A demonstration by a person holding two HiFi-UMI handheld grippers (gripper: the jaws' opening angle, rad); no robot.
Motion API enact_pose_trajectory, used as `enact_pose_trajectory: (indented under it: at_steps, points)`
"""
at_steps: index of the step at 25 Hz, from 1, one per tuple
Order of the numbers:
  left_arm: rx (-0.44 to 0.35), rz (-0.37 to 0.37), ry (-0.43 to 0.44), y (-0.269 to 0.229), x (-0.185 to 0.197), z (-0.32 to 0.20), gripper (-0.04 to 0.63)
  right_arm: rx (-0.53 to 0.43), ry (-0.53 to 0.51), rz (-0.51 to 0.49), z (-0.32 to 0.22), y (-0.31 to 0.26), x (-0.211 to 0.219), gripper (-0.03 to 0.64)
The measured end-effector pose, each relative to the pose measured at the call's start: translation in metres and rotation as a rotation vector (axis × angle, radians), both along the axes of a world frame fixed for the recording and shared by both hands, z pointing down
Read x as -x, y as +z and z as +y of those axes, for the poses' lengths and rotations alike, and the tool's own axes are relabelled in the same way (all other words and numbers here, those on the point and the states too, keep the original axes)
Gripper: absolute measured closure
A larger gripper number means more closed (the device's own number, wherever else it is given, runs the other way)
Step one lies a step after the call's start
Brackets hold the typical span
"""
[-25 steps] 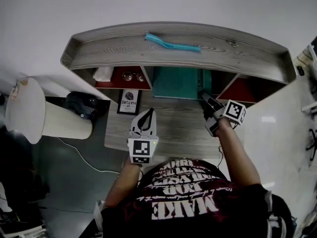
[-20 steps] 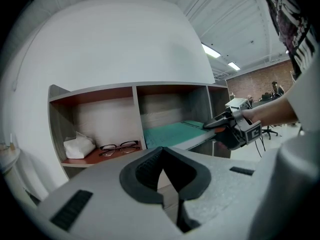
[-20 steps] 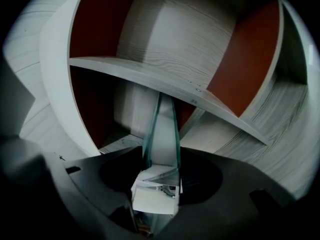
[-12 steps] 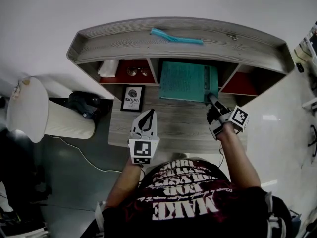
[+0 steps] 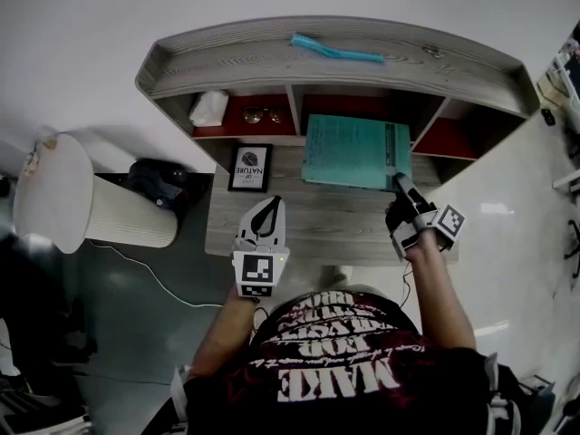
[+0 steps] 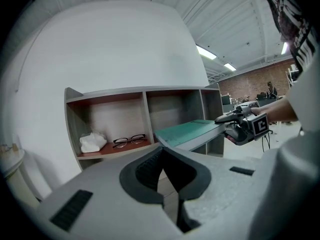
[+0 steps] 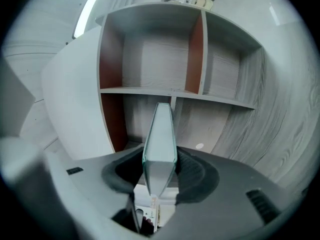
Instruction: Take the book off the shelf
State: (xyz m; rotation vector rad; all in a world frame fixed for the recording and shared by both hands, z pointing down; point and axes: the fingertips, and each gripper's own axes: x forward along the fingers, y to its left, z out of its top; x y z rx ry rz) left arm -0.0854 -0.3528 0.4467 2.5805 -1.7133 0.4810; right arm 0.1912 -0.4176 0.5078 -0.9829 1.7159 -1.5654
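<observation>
A thin teal book (image 5: pixel 353 150) sticks out flat from the middle compartment of the grey wooden shelf (image 5: pixel 272 66), over the desk (image 5: pixel 308 229). My right gripper (image 5: pixel 399 181) grips its near right corner. In the right gripper view the book (image 7: pixel 160 129) stands edge-on between the pads (image 7: pixel 192 171), and the jaws are closing on it. The left gripper view shows the book (image 6: pixel 192 130) held level in the air. My left gripper (image 5: pixel 271 203) hovers over the desk, left of the book, shut and holding nothing.
The left red-lined compartment holds glasses (image 5: pixel 258 114) and a crumpled tissue (image 5: pixel 208 107). A framed picture (image 5: pixel 249 166) leans below it. A teal strip (image 5: pixel 337 51) lies on the shelf top. A white ribbed cylinder (image 5: pixel 91 211) stands left of the desk.
The right gripper has drawn back toward the person, pulling the teal book further out of the middle compartment. The left gripper has stayed in place.
</observation>
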Motion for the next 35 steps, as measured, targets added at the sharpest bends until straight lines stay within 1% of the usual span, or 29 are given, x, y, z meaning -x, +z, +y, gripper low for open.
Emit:
enact_pose_trajectory:
  at_steps: [4, 11, 16, 23, 27, 31, 33, 35]
  points:
    - [0.009, 0.003, 0.007, 0.004, 0.009, 0.01, 0.597, 0.009, 0.022, -0.021, 0.018, 0.001, 0.004, 0.436]
    - [0.013, 0.006, 0.04, 0.006, 0.012, 0.025, 0.597, 0.02, 0.045, -0.05, 0.047, 0.0, 0.011, 0.436]
    - [0.027, 0.003, 0.047, 0.012, 0.02, 0.034, 0.597, 0.054, 0.049, -0.027, 0.062, 0.013, 0.015, 0.438]
    - [0.074, 0.004, 0.023, 0.032, 0.039, 0.053, 0.597, 0.163, 0.044, 0.014, 0.086, 0.072, 0.023, 0.439]
    - [0.084, 0.009, 0.011, 0.039, 0.045, 0.055, 0.595, 0.197, 0.042, 0.064, 0.089, 0.107, 0.021, 0.439]
    - [0.097, 0.024, 0.0, 0.045, 0.046, 0.058, 0.595, 0.227, 0.078, 0.107, 0.092, 0.148, 0.014, 0.439]
    - [0.097, 0.033, -0.003, 0.046, 0.046, 0.059, 0.597, 0.253, 0.099, 0.14, 0.092, 0.17, 0.01, 0.439]
    - [0.094, 0.033, -0.002, 0.044, 0.046, 0.06, 0.597, 0.281, 0.116, 0.152, 0.093, 0.19, 0.008, 0.439]
